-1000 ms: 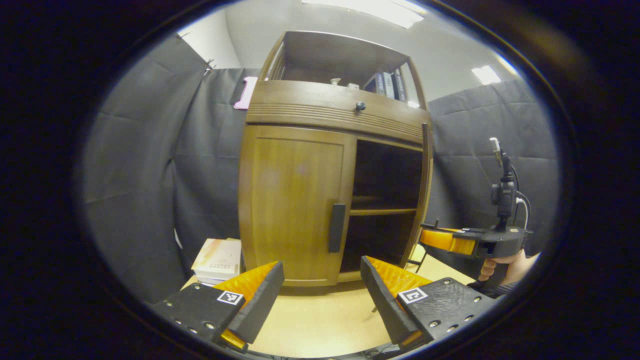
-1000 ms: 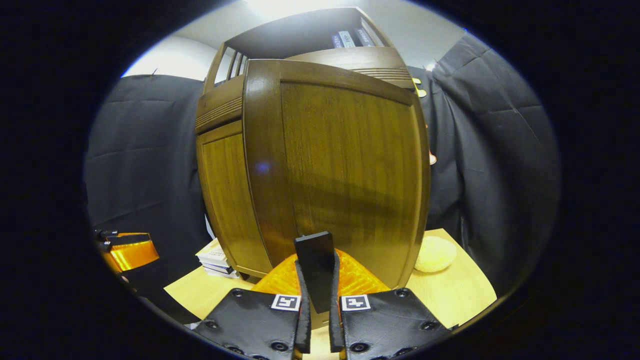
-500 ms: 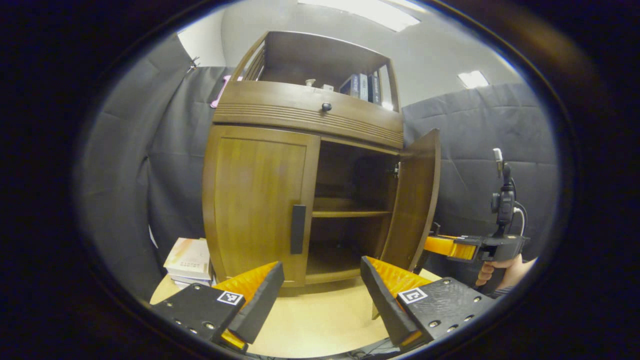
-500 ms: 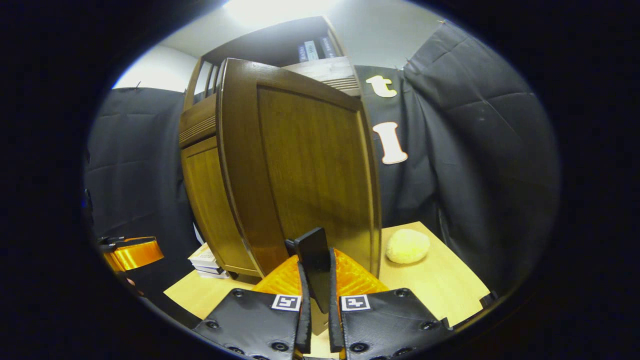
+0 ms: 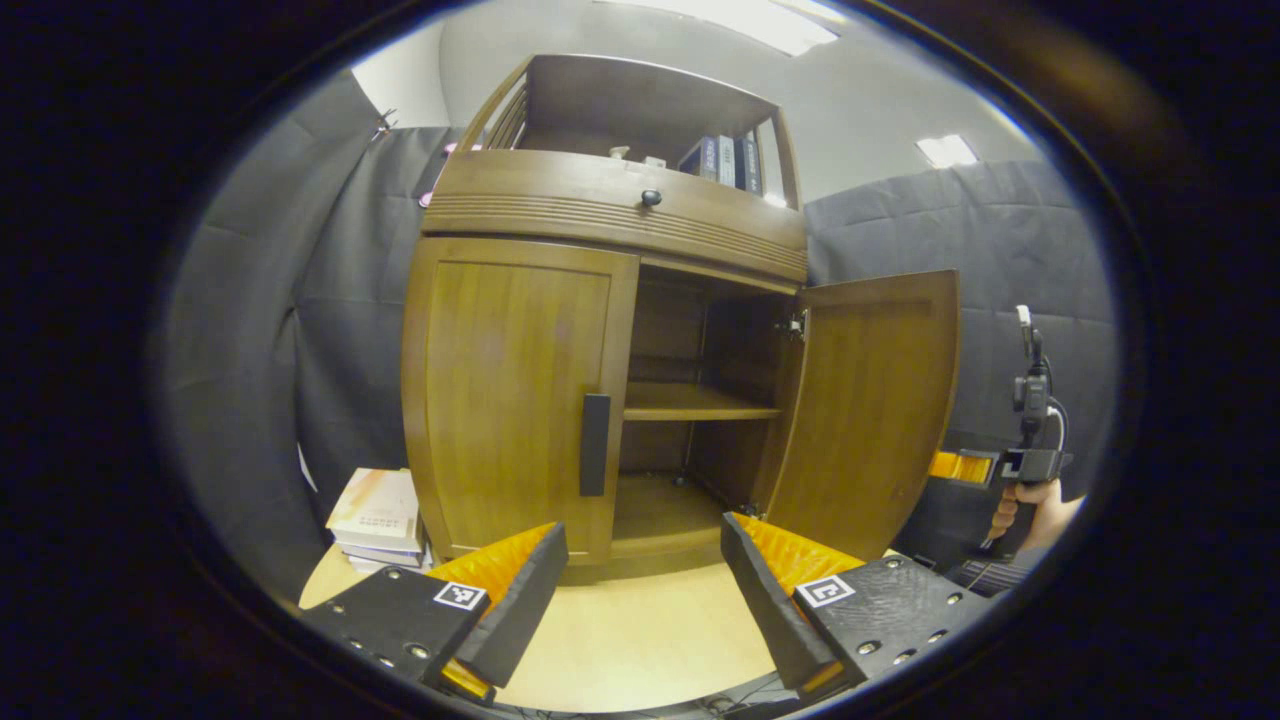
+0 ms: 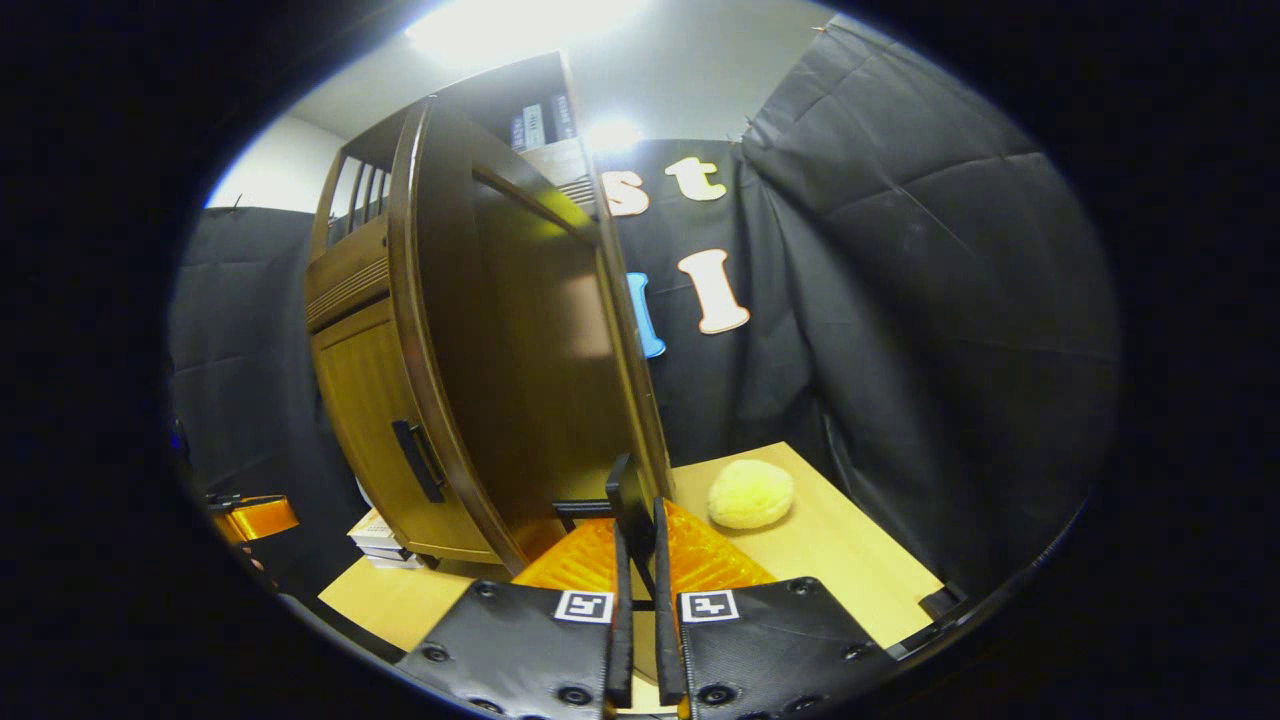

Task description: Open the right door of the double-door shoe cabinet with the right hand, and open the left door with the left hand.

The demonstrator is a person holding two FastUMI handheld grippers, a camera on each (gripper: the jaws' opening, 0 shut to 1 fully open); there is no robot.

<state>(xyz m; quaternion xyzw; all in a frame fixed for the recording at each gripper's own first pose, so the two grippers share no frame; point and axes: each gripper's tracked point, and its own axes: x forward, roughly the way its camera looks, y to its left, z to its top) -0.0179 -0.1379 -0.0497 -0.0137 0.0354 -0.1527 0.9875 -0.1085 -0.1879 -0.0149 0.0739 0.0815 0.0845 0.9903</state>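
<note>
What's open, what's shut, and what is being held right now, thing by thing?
Right door: swung wide open.
Left door: closed, its handle untouched.
Drawer: closed.
Left gripper: open, empty, in front of the cabinet.
Right gripper: shut on the right door's handle.
Stack of books: lying flat beside the cabinet.
Yellow ball: resting on the table.

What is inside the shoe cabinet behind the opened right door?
Behind the right door, the shoe cabinet shows one bare shelf and a bare floor. The closed left door hides the other half.
</note>
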